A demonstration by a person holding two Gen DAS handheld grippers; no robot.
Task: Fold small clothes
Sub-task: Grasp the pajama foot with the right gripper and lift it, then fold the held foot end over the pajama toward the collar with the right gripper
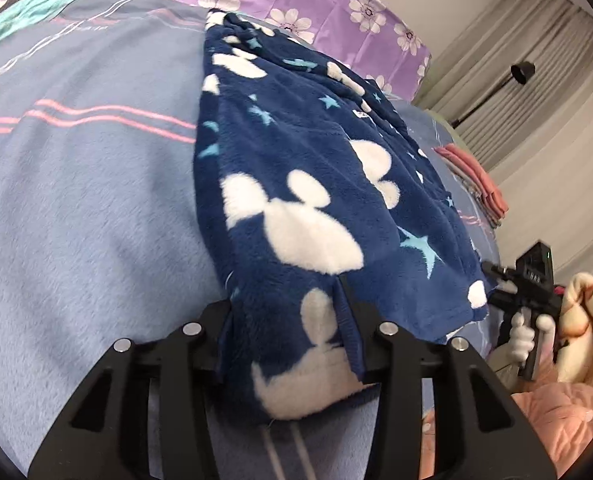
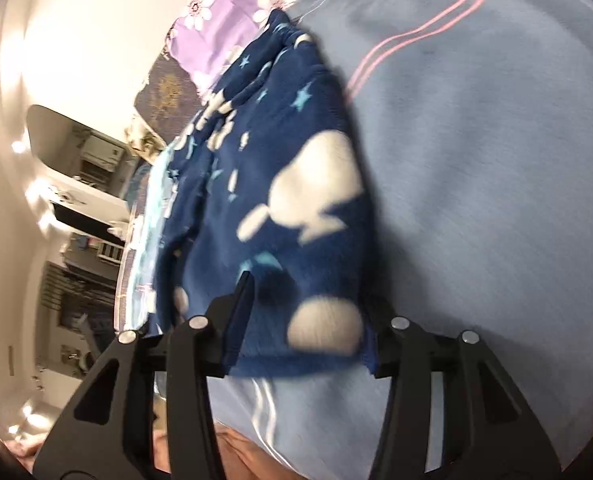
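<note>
The near end of the fleece is bunched between the left gripper fingers, so the left finger's pad is covered and contact there cannot be judged. The right wrist view is smeared by motion; the fleece print is streaked, and the right finger of the right gripper is mostly hidden behind cloth. The room at that view's left edge is too small and blurred to be read. The folded pile is partly hidden behind the fleece.
</note>
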